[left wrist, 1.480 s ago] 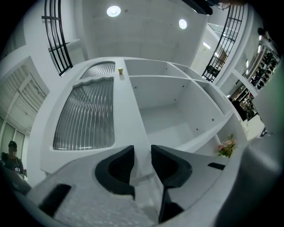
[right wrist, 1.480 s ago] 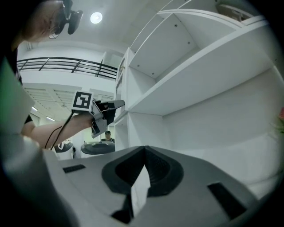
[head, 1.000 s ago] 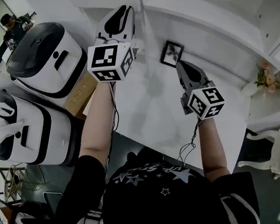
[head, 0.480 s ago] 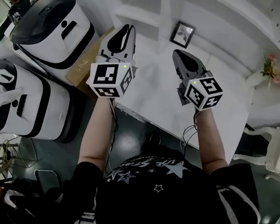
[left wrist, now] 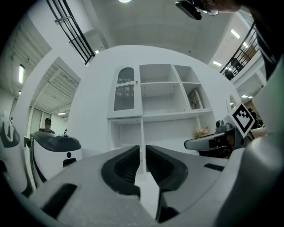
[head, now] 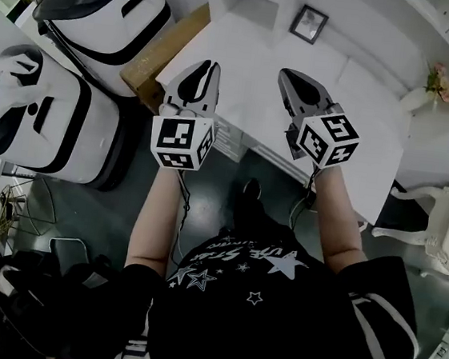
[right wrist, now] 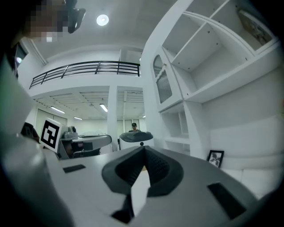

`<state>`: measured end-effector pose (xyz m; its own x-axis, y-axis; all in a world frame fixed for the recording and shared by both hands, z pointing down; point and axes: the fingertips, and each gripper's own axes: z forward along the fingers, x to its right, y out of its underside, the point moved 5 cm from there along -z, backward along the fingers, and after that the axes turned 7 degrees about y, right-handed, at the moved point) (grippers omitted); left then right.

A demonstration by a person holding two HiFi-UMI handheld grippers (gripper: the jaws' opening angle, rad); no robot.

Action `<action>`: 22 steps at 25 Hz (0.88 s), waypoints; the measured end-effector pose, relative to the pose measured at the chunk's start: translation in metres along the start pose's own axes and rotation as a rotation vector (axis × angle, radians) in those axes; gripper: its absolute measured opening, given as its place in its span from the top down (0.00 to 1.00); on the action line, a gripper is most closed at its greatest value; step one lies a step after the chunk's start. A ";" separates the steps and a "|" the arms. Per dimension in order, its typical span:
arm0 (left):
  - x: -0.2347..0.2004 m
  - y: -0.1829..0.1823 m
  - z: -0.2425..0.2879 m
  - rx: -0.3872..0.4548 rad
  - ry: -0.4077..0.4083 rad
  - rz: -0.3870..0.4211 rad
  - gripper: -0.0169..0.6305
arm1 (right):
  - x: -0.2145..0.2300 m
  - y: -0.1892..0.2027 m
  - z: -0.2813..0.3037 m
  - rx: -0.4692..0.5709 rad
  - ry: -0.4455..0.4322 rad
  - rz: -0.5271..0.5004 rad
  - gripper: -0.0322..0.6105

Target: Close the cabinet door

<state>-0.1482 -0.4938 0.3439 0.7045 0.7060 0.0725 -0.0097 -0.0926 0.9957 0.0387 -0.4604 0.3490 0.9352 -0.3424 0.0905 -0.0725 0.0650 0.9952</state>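
Cabinet door [left wrist: 124, 94]: arched and glazed, set in the upper left bay of the white shelf unit [left wrist: 165, 116], well apart from both grippers. Whether it stands ajar cannot be told. Left gripper [left wrist: 143, 153]: jaws nearly together, nothing between. Right gripper [right wrist: 143, 150]: jaws together, empty. Step judged: approach. The door is best pushed on its frame with closed tips, off the glass, slowly until seated.

Arms outstretched, side by side — left gripper [head: 207, 68] jaws closed to slit, right gripper [head: 289, 77] jaws together; both empty.
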 end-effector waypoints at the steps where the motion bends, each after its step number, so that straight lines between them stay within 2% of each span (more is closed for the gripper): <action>1: 0.005 0.003 -0.015 -0.005 -0.001 -0.005 0.90 | -0.009 0.003 -0.011 -0.002 0.004 -0.004 0.94; 5: 0.030 0.018 -0.071 -0.030 0.015 -0.024 0.91 | -0.040 0.020 -0.061 -0.025 0.036 -0.008 0.94; 11: 0.074 0.037 -0.128 -0.073 0.054 -0.047 0.91 | -0.058 0.046 -0.132 -0.089 0.103 0.005 0.94; 17: 0.115 0.049 -0.153 -0.128 0.091 -0.066 0.90 | -0.067 0.050 -0.169 -0.105 0.092 -0.001 0.94; 22: 0.153 0.048 -0.158 -0.130 0.060 -0.082 0.90 | -0.054 0.057 -0.197 -0.111 0.062 -0.014 0.94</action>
<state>-0.1530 -0.2792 0.4116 0.6634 0.7482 -0.0097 -0.0484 0.0559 0.9973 0.0522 -0.2534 0.3936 0.9558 -0.2854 0.0711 -0.0241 0.1650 0.9860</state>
